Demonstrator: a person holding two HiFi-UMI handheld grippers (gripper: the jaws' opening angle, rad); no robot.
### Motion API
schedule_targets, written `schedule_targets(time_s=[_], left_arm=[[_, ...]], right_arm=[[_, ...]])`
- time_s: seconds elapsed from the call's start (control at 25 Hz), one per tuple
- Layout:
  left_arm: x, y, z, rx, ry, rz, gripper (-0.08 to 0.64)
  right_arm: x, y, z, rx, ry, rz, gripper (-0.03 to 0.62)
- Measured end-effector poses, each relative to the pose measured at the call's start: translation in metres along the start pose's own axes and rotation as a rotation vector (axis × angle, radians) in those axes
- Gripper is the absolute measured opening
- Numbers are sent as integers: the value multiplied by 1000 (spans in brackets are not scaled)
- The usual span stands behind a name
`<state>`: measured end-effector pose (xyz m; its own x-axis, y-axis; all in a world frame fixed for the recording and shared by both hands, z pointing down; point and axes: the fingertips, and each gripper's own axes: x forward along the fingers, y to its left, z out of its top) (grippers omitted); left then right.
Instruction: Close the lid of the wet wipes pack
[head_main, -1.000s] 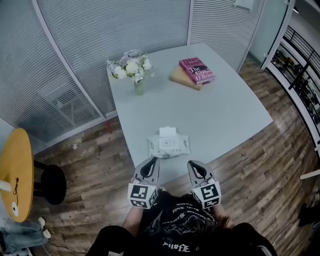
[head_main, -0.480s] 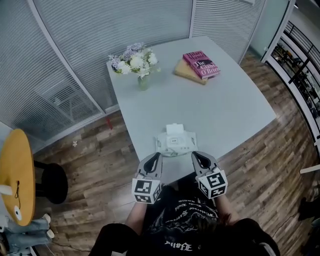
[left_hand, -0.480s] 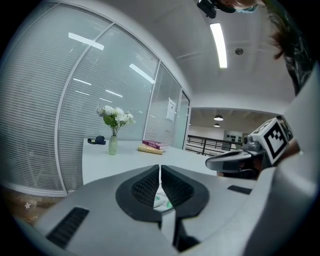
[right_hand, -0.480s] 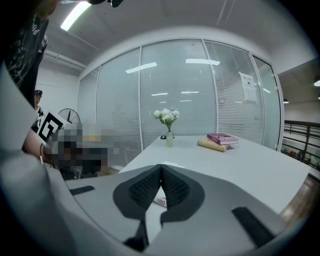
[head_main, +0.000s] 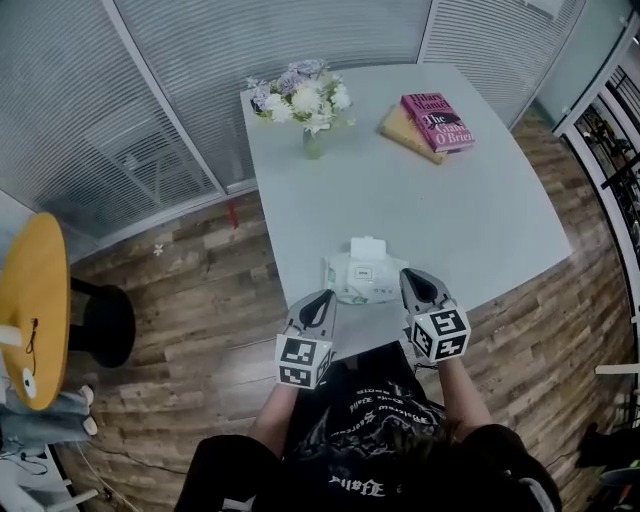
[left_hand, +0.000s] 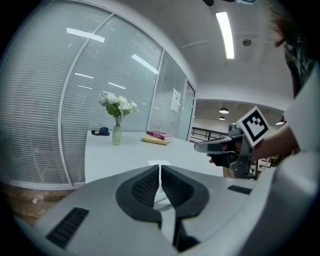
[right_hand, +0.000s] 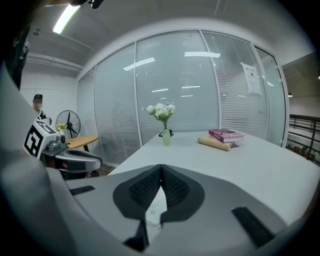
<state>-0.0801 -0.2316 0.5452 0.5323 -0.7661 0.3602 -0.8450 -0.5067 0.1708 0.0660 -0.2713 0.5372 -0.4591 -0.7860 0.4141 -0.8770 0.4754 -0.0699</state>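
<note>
The white wet wipes pack (head_main: 360, 283) lies near the front edge of the pale grey table (head_main: 470, 220), its flap lid (head_main: 368, 248) folded open toward the far side. My left gripper (head_main: 324, 298) hovers at the pack's near left corner, jaws closed together with nothing between them. My right gripper (head_main: 410, 278) is at the pack's right edge, also shut and empty. In the left gripper view the closed tips (left_hand: 160, 168) hide most of the pack, and the right gripper (left_hand: 220, 146) shows to the right. The right gripper view shows its shut tips (right_hand: 161, 168) and the left gripper (right_hand: 72, 161).
A vase of white flowers (head_main: 308, 103) stands at the table's far left corner and two stacked books (head_main: 432, 122) lie at the far right. A yellow round table (head_main: 30, 310) and a dark stool (head_main: 105, 325) stand on the wooden floor to the left.
Both grippers have moved forward and slightly down, from short of the table's edge to either side of the pack's near end. Both stay shut.
</note>
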Motion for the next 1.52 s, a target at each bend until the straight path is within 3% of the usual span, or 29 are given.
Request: schedule_targets(time_s=[0.16, 0.44, 0.52, 0.68, 0.92, 1.12, 1.28, 1.52], left_arm=[[10, -1, -3, -13, 21, 17, 14], [34, 8, -20, -26, 96, 47, 14], [41, 17, -29, -66, 125, 73, 14], [50, 22, -37, -125, 158, 84, 14], [66, 15, -39, -85, 189, 39, 14], [77, 18, -55, -87, 248, 47, 14], [79, 18, -55, -110, 248, 35, 14], [80, 18, -56, -115, 246, 24, 14]], right_arm=[[22, -11, -5, 41, 62, 76, -2], [67, -43, -11, 277, 132, 123, 1], [78, -46, -11, 329, 155, 171, 69], [97, -47, -10, 412, 216, 268, 128], [121, -56, -29, 417, 348, 301, 205], [133, -50, -43, 393, 442, 366, 167], [136, -40, -42, 460, 493, 475, 152], [138, -27, -53, 380, 583, 546, 111]])
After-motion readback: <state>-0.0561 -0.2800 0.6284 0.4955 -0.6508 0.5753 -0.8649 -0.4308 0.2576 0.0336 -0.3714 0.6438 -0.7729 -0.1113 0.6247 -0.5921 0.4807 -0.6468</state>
